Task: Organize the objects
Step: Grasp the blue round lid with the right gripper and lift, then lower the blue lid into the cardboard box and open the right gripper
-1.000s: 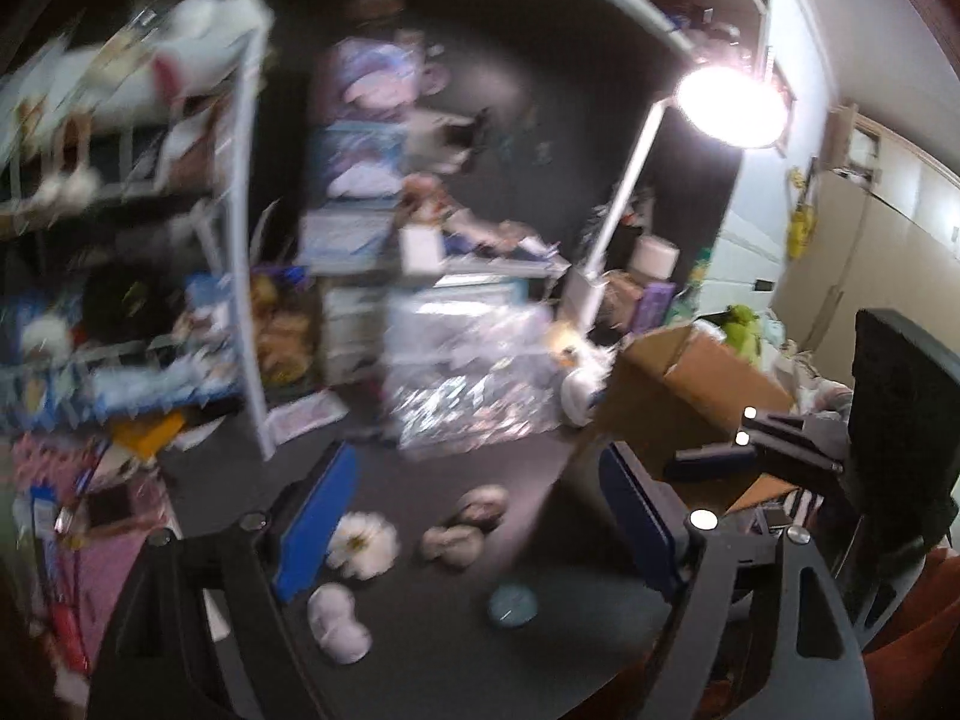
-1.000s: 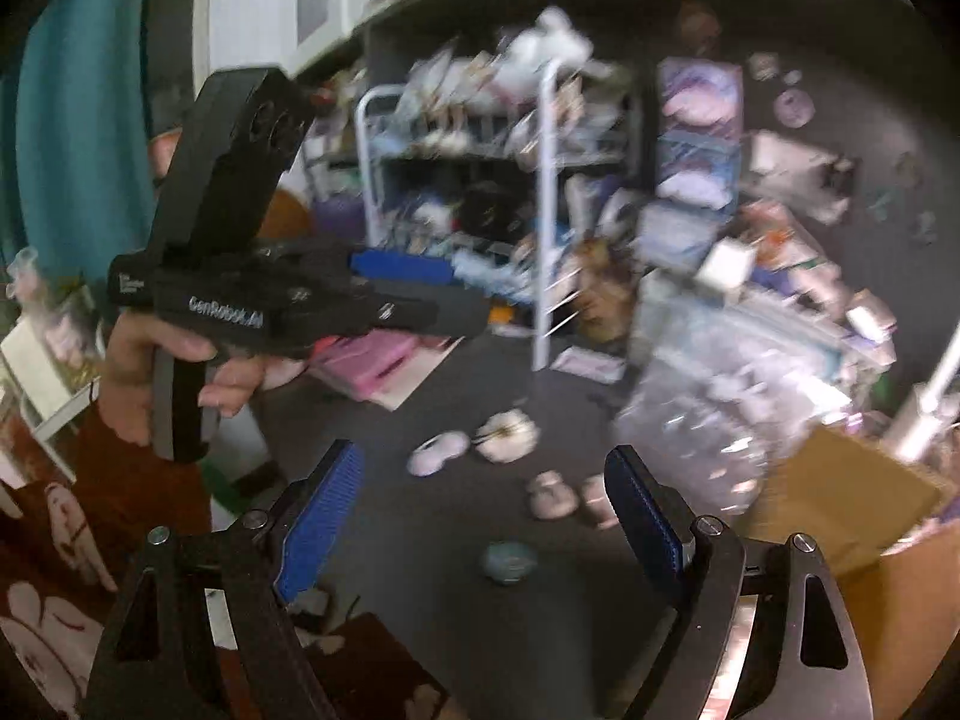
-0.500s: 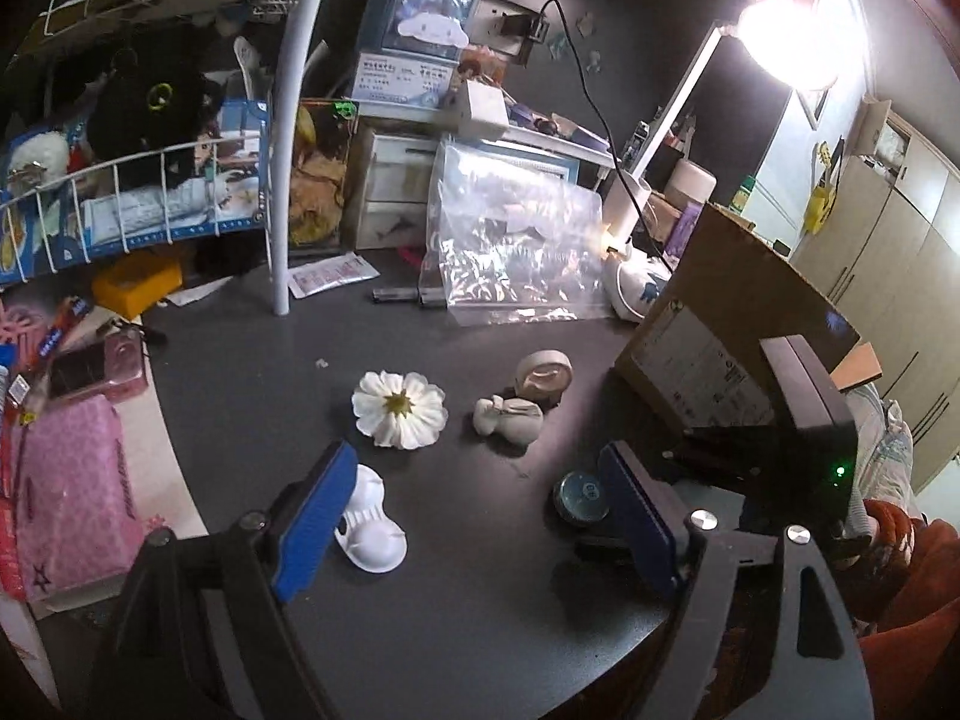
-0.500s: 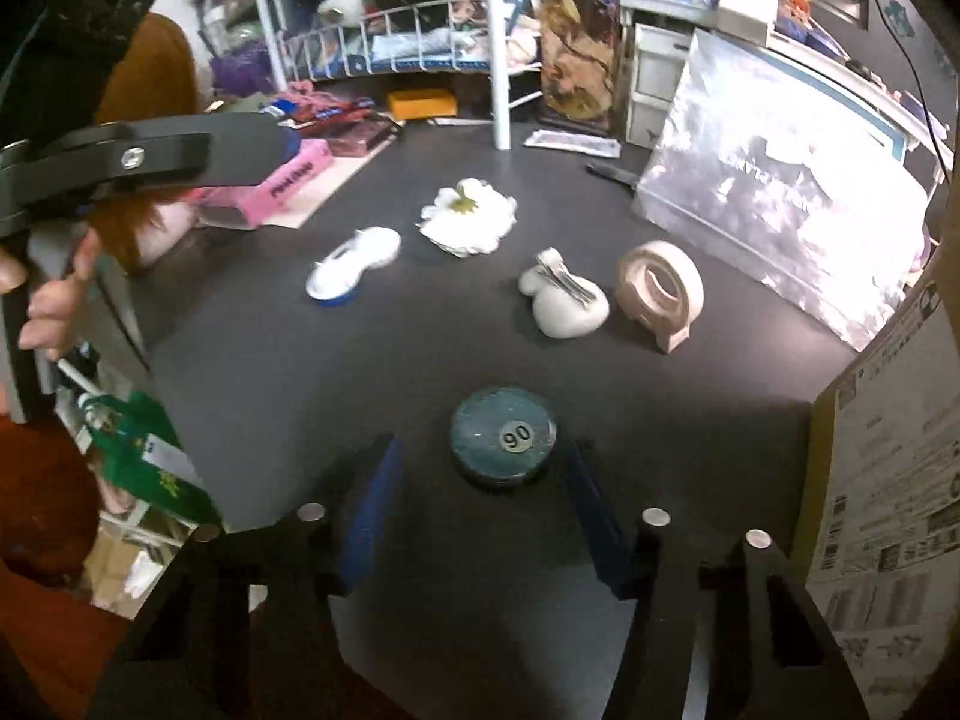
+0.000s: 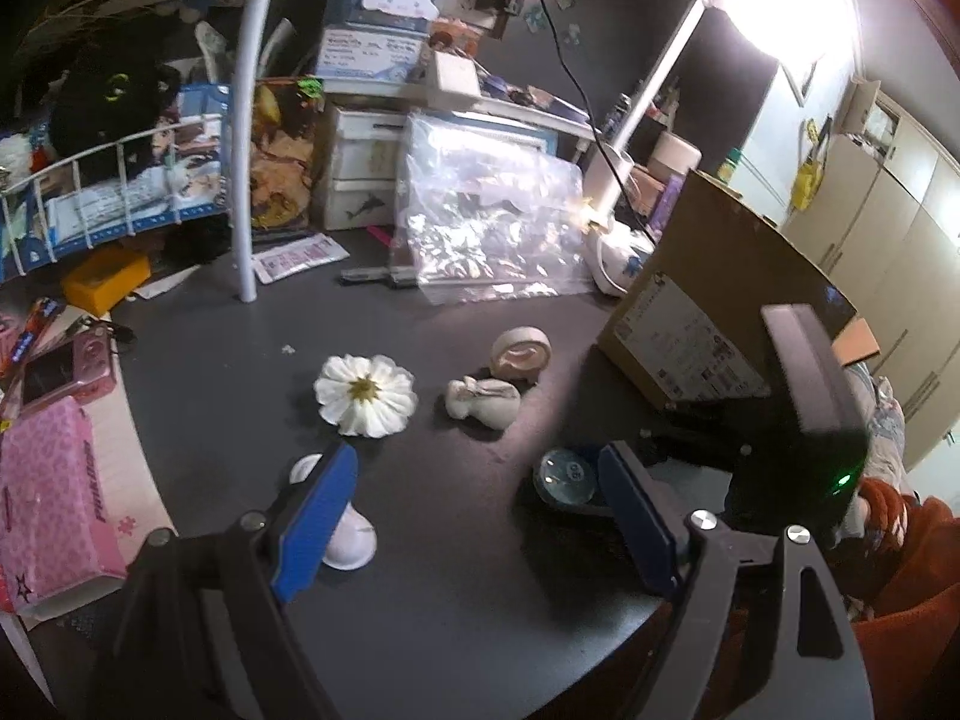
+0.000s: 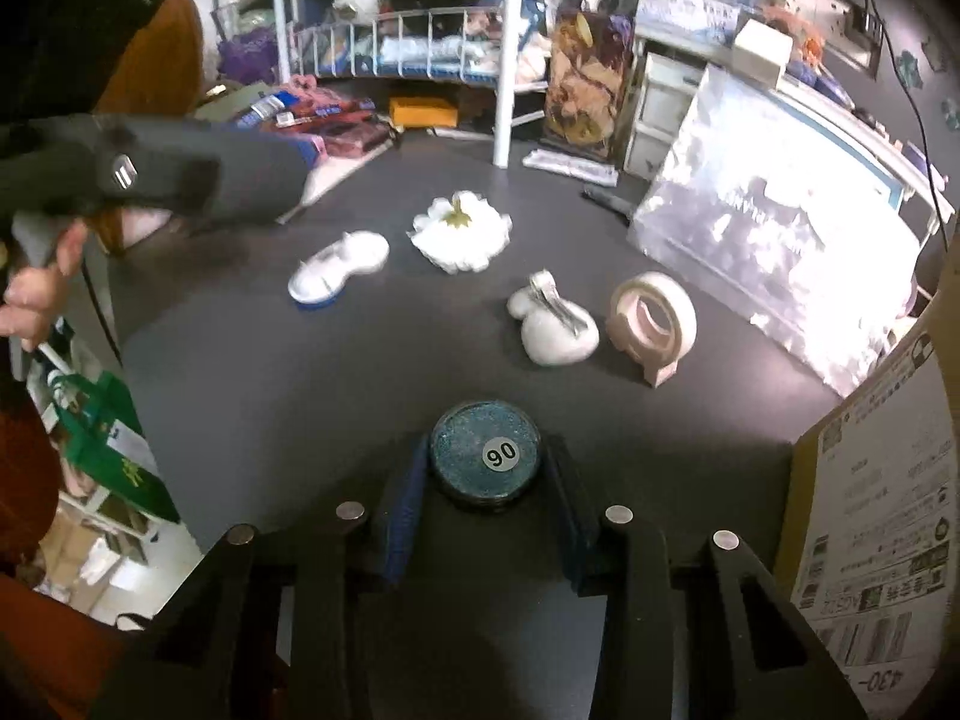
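Observation:
A round blue glitter jar with a "90" sticker sits on the dark table between my right gripper's fingers, which have closed in on its sides. It also shows in the left wrist view. My left gripper is open and empty above the table, its left finger over a white clip. A white flower, a white hair clip and a beige tape dispenser lie further back. They show in the right wrist view too: flower, hair clip, dispenser, white clip.
A cardboard box stands at the right. A clear plastic bag, a desk lamp and a wire rack crowd the back. A pink box and pink camera lie at the left edge.
My right gripper came down to the table and its fingers closed in around the blue jar. My left gripper dropped lower toward the table and stayed open.

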A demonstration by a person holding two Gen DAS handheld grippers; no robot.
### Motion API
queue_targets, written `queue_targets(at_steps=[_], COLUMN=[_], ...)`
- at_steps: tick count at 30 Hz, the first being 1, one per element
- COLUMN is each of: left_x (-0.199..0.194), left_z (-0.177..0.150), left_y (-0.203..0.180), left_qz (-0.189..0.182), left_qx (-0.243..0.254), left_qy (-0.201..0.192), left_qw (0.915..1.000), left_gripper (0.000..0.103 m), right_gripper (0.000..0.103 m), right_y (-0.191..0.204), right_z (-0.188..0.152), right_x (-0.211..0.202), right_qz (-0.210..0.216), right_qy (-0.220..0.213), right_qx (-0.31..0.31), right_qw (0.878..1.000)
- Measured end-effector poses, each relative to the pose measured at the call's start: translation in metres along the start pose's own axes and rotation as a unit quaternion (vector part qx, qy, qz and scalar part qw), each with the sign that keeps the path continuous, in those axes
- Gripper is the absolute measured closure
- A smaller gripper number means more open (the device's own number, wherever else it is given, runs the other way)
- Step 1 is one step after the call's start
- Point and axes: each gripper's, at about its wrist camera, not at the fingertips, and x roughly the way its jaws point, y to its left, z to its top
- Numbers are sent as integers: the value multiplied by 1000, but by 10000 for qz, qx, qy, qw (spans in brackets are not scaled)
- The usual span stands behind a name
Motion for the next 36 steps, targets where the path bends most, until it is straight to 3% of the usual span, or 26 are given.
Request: queue_targets(at_steps=[5, 10, 18, 21, 29, 36], left_x=[-6, -21, -32, -29, 5, 65], left_z=[12, 31, 63, 77, 120, 149], left_y=[-14, -38, -80, -102, -165, -209], left_qz=[-560, -562, -788, -858, -1051, -1270], left_qx=[109, 477, 908, 1113, 1571, 1799], left_qy=[134, 111, 14, 26, 150, 758], left_qw=[9983, 9972, 9927, 9901, 9819, 9725], left_gripper=[24, 44, 63, 68, 68, 68], right_gripper=[70, 70, 70, 70, 70, 70], right_y=[12, 26, 29, 18, -37, -96], right_z=[18, 42, 51, 48, 31, 10], right_x=[-29, -70, -120, -134, -174, -187], right_qz=[215, 187, -254, -463, -892, -1044], right_qy=[-387, -906, -1370, -1451, -1591, -1197], right_qx=[-206, -599, -1083, -1100, -742, -265], right_qw=[9988, 9939, 9843, 9822, 9804, 9869])
